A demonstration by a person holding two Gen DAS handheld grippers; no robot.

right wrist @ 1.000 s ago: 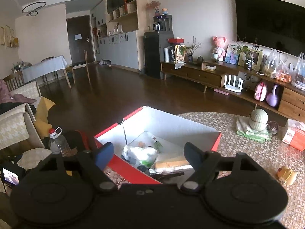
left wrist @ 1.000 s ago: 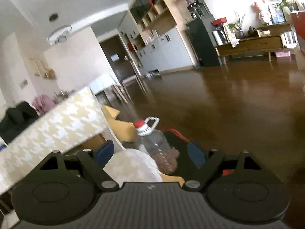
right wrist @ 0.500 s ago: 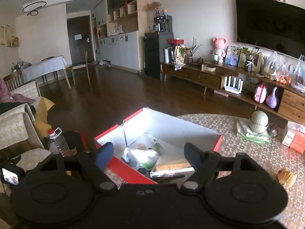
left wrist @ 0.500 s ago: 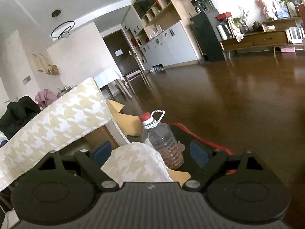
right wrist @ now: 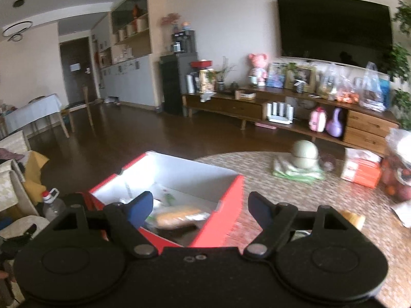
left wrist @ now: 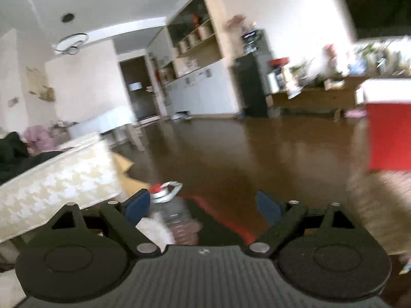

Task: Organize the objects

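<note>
A red box with white inside stands at the left edge of the round patterned table. It holds a wrapped bread roll and other small packets. My right gripper is open and empty, just above the box's near right corner. My left gripper is open and empty, off the table over the floor. The red box shows at the right in the left wrist view, blurred. A clear bottle with a red cap stands on the floor below the left gripper.
On the table lie a green round pot on a folded green cloth, an orange tissue box, a bag of fruit and a small yellow thing. A patterned sofa is at left. A TV console lines the far wall.
Both views have swung to the right. The left gripper has moved toward the table, so the red box has come into its view. The right gripper has shifted right along the box. Both stay open.
</note>
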